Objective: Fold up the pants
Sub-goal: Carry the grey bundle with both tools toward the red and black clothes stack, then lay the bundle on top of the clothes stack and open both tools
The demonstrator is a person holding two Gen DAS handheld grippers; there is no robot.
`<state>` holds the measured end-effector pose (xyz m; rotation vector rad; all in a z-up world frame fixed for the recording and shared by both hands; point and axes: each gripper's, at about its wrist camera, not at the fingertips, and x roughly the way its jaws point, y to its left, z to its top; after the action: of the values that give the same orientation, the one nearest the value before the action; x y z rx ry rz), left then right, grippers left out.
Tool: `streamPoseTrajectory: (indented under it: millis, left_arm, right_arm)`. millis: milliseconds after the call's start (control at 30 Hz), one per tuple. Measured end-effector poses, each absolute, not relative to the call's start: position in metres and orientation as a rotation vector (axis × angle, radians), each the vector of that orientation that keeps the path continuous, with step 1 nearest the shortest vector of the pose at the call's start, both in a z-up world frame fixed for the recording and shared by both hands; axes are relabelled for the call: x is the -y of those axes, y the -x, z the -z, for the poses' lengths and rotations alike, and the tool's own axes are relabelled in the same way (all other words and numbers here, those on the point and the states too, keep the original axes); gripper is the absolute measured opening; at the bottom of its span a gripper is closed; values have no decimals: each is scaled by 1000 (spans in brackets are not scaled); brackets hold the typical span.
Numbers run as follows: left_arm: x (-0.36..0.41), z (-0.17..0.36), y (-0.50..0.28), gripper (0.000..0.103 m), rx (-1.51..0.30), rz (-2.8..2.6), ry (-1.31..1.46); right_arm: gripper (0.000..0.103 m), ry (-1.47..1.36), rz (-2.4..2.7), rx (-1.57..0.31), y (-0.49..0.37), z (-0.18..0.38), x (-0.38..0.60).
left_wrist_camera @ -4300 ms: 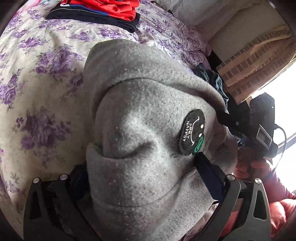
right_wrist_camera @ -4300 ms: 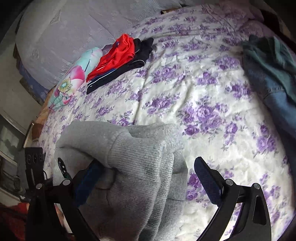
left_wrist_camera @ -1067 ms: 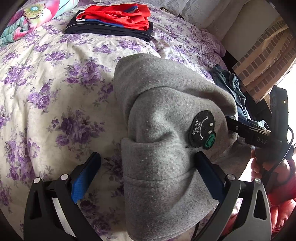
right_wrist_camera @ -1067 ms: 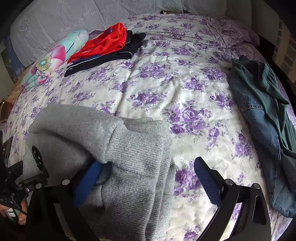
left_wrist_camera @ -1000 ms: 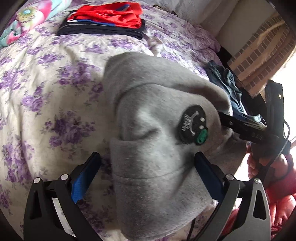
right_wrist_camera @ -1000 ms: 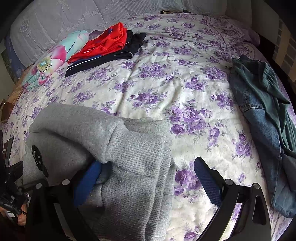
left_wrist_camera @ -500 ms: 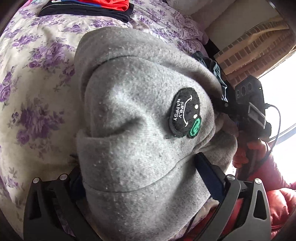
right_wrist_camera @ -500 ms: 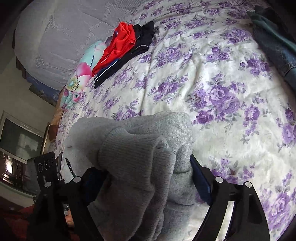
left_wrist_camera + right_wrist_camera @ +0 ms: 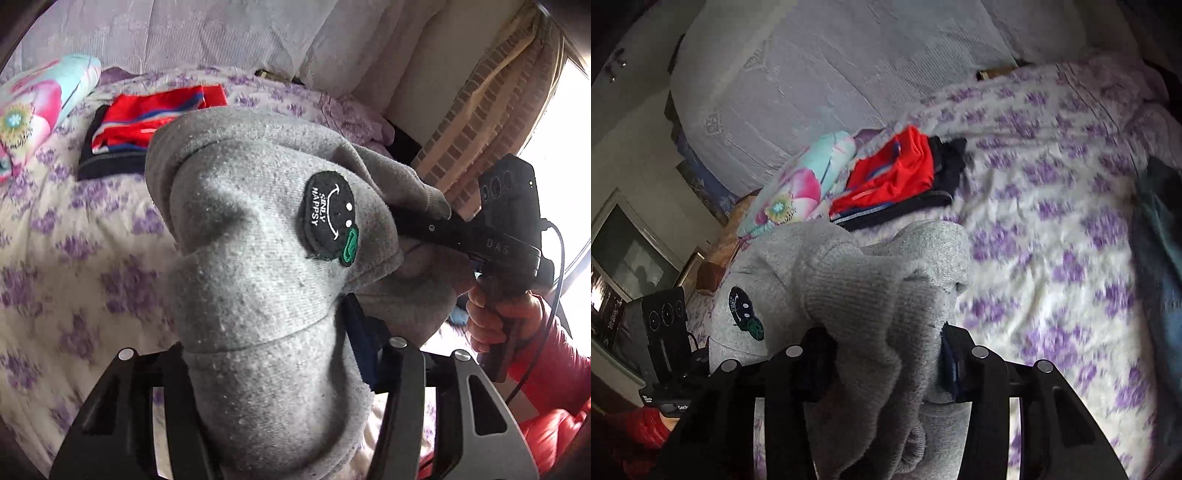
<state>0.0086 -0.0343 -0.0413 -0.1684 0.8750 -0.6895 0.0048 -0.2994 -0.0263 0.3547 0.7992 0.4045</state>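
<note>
Both jaws are closing on grey pants (image 9: 258, 280): left gripper (image 9: 271, 350) and right gripper (image 9: 882, 362) each clench a bunched end above the bed (image 9: 1052, 229); folding seems partway, unfinished.

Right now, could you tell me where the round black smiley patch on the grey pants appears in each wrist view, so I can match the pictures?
Left wrist view: the patch sits just right of centre, facing the camera on the grey pants.
Right wrist view: the patch is at the lower left, small and seen at a slant.
Shared landmark: the folded red garment on the floral bedspread.
</note>
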Motion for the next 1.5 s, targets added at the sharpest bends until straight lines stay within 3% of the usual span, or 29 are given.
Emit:
streamPoseTrajectory:
  millis: [333,500,600,633,700,733,800,1067,1267,1500]
  left_arm:
    - [-1,-24,-178,54,-763,562,146]
    - [-24,-8,-254,59,-817,497,222]
    - [-30,25,-293,69,-884,424,236]
    - [-31,42,-304,75,-924,384,230]
    - [-38,74,-318,93,-973,335,280]
    - [-47,86,-319,99,-970,326,340]
    - [-60,104,-319,99,-986,377,469]
    - [-50,81,-296,99,-897,315,314]
    - [-24,21,-224,98,-719,230,40]
    - [19,31,-139,98,-845,179,-76]
  right_arm:
    - [48,-170,-405,-636,-191,-47,245]
    - [56,-30,-368,-631,-273,-40,210]
    - [65,109,-283,-679,-317,-4,190]
    - [66,151,-247,-723,-332,17,186]
    - [79,56,-282,-755,-349,49,193]
    - [79,-3,-287,-770,-354,58,196]
    - [83,-95,-317,-794,-361,70,200]
    - [85,-149,-339,-752,-341,63,203]
    - [94,-101,-251,-675,-242,29,215]
    - [94,-202,-101,-834,-106,71,223]
